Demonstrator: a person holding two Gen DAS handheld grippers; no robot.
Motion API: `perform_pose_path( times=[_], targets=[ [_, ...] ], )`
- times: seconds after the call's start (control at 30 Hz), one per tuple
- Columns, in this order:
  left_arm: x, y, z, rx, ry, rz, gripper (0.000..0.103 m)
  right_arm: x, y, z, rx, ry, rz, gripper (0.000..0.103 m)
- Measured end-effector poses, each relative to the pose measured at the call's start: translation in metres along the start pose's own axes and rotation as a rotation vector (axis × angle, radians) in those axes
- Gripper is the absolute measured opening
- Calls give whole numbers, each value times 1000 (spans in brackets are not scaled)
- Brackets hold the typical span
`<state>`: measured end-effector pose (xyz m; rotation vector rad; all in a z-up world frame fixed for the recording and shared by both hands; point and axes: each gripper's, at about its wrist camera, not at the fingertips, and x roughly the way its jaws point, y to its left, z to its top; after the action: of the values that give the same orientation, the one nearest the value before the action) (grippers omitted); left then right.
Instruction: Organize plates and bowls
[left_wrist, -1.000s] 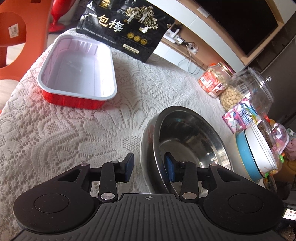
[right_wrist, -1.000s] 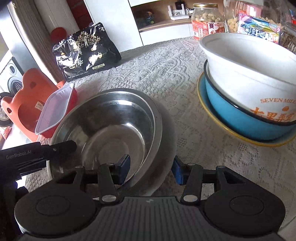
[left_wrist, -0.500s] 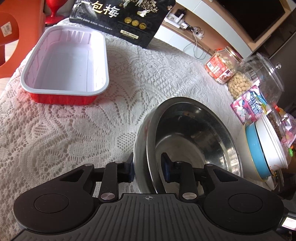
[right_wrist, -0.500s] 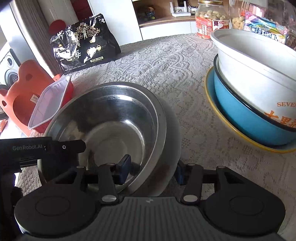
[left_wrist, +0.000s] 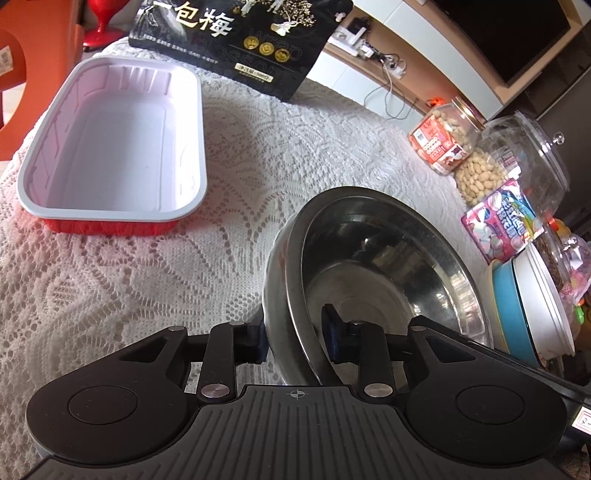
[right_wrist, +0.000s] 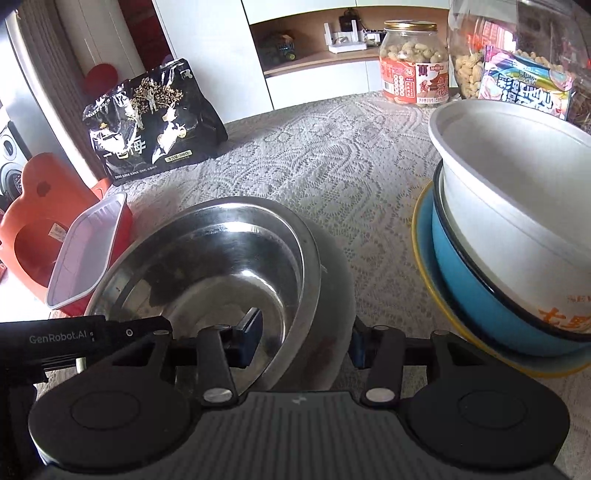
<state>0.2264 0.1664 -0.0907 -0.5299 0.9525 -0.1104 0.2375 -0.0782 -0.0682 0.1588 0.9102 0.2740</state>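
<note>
Left wrist view shows the lace-covered surface (left_wrist: 155, 280) carrying the steel bowl (left_wrist: 388, 266), with a red tray (left_wrist: 110, 155) beyond it. The left tool (left_wrist: 295, 332) clamps the bowl's near rim. The right tool (right_wrist: 306, 339) grips the opposite rim, beside stacked bowls (right_wrist: 517, 240).

The black snack bag (left_wrist: 236, 40) far ahead of the left gripper (left_wrist: 295, 334) is cut by the top edge (its upper part). The steel bowl (left_wrist: 369, 266) hides that gripper's outer pad.

"GenRobot.AI" stands on the left gripper (right_wrist: 92, 334) left of the jaws; "包梅" marks the black snack bag (left_wrist: 236, 33) far beyond them
</note>
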Motion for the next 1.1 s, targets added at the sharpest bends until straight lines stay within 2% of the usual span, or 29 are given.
perform_pose_path(
  times=[0.13, 0.3, 0.47, 0.6, 0.73, 0.9, 1.1],
  targets=[
    [-1, -2, -5, 26, -9, -8, 30, 7, -8, -6, 24, 23, 4, 47],
    [-4, -3, -13, 47, -35, 2, 31, -6, 0, -24, -75, -52, -11, 47],
    [-9, -7, -24, 75, -61, -5, 34, -17, 1, -35, -109, -97, -6, 48],
    [-11, -17, -32, 135, -77, 22, 38, -20, -3, -37, -79, -69, 34, 49],
    [-11, -16, -33, 133, -79, 14, 40, -18, -10, -42, -19, -26, 83, 49],
    [-12, -12, -34, 106, -78, -13, 41, -20, -7, -49, -46, -48, 68, 50],
    [-11, -15, -35, 123, -82, 0, 40, -20, -6, -50, -53, -46, 86, 50]
  ],
)
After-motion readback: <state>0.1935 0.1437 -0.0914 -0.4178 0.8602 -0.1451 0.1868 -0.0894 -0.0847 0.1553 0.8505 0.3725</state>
